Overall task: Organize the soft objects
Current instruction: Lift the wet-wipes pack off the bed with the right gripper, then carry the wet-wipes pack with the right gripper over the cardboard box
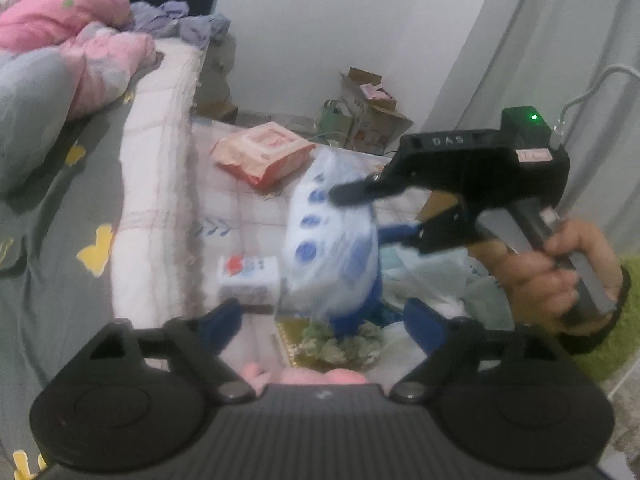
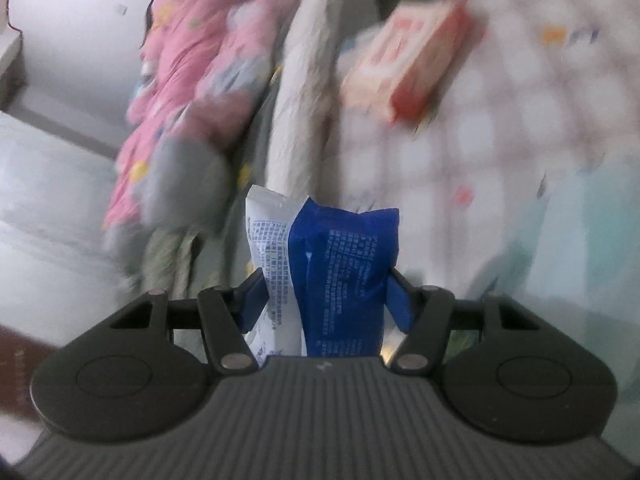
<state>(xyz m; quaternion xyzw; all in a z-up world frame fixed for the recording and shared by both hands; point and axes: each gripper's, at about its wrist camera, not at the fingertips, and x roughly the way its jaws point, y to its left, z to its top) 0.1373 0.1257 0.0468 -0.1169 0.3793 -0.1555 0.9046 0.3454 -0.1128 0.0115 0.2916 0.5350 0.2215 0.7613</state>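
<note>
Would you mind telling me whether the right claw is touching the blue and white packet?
Touching. The right wrist view shows the right claw with both fingers pressed against the sides of the blue and white packet.

"DAS" on the black tongs body (image 1: 476,160); packet print illegible.
</note>
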